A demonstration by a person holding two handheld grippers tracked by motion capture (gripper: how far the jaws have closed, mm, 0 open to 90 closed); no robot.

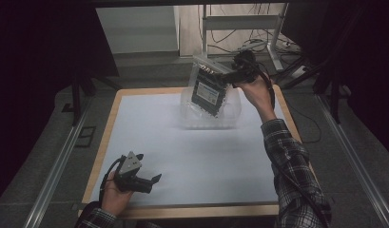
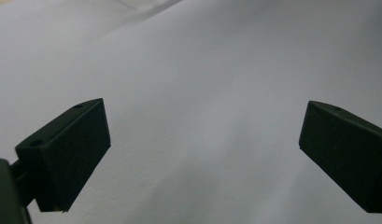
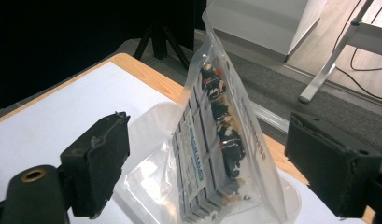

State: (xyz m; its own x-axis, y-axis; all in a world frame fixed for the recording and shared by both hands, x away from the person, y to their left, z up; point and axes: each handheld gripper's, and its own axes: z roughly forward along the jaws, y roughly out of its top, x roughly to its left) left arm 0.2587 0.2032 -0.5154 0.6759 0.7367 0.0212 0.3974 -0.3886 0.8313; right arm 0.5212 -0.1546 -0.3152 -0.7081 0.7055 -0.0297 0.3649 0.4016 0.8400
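Observation:
A clear zip bag point(image 1: 209, 88) packed with black parts and a blue-and-white label stands tilted in a clear plastic tub point(image 1: 232, 118) at the far side of the table. In the right gripper view the bag point(image 3: 216, 140) rises from the tub point(image 3: 146, 126), and both jaws stand well clear of its sides. My right gripper point(image 1: 231, 74) hovers by the bag's top edge, open point(image 3: 207, 126). Near the front left edge, my left gripper point(image 1: 153, 182) rests low over the white table top point(image 2: 216, 70), open with nothing between its jaws point(image 2: 205, 140).
The white sheet point(image 1: 192, 152) covers a wood-edged table point(image 1: 106, 128). Beyond its far edge are grey floor, a desk frame point(image 1: 277, 42) and loose cables point(image 1: 239, 45). A dark stand point(image 3: 163, 35) is off the table's far left corner.

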